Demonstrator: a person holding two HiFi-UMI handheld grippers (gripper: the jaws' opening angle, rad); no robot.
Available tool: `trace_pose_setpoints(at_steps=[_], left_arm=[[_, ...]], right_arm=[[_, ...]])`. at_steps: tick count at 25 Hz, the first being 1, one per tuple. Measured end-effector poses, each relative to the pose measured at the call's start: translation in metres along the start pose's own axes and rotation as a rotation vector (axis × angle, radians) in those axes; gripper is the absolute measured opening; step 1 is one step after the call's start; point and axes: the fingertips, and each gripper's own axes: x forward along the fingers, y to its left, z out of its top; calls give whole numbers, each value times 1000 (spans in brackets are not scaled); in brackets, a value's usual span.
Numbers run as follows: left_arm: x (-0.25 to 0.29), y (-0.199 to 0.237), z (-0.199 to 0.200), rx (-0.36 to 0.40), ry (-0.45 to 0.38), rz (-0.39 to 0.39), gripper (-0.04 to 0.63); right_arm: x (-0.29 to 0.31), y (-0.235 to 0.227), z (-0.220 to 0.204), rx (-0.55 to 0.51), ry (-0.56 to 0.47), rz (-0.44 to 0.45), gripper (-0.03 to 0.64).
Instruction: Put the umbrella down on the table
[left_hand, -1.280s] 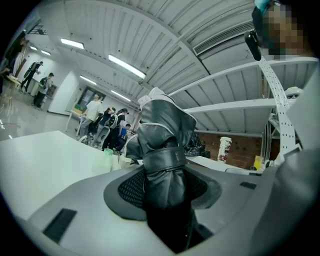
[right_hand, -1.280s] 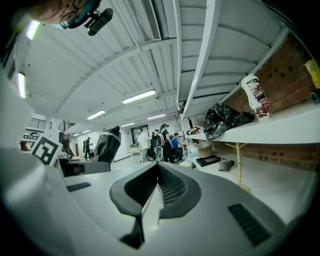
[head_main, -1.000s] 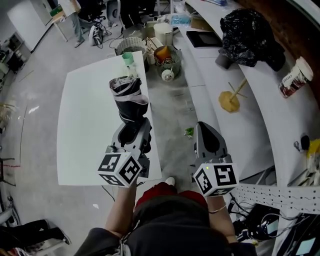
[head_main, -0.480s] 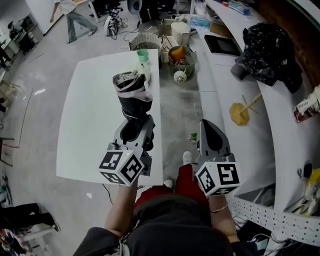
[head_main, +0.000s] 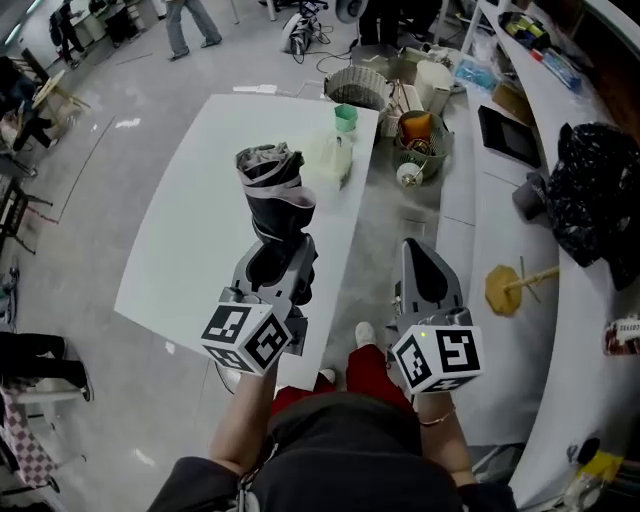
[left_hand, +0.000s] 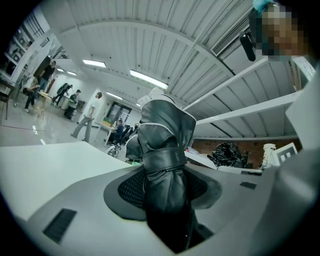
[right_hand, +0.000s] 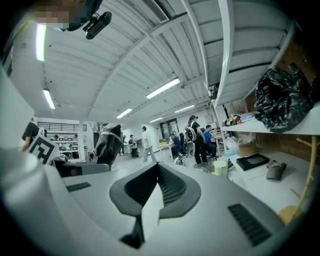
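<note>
Folded umbrella (head_main: 272, 195) pinched in our left gripper (head_main: 277, 258), held over the table (head_main: 190, 230) near its edge. It looks light, with soft, slippery fabric, so we'd hold it below the strap. Right gripper (head_main: 417, 262) is pressed together, empty.

White table (head_main: 205, 215), mostly bare. At far right corner: green cup (head_main: 345, 117), upright; pale translucent item (head_main: 328, 158) just beside it.

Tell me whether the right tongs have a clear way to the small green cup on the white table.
Probably yes: the right tongs, shut and empty, hang over floor beside the white table, nothing between them and the small green cup. The folded black umbrella in the left tongs sits aside.
</note>
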Motion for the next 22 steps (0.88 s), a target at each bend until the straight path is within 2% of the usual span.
trace_pose_setpoints(at_steps=[10,22], left_arm=[[-7,25,19,7,-72,188,196],[-46,57,36,15,-136,393,195]], right_arm=[[56,16,2,7,31,208,18],[94,58,4,-22,58,406,18]])
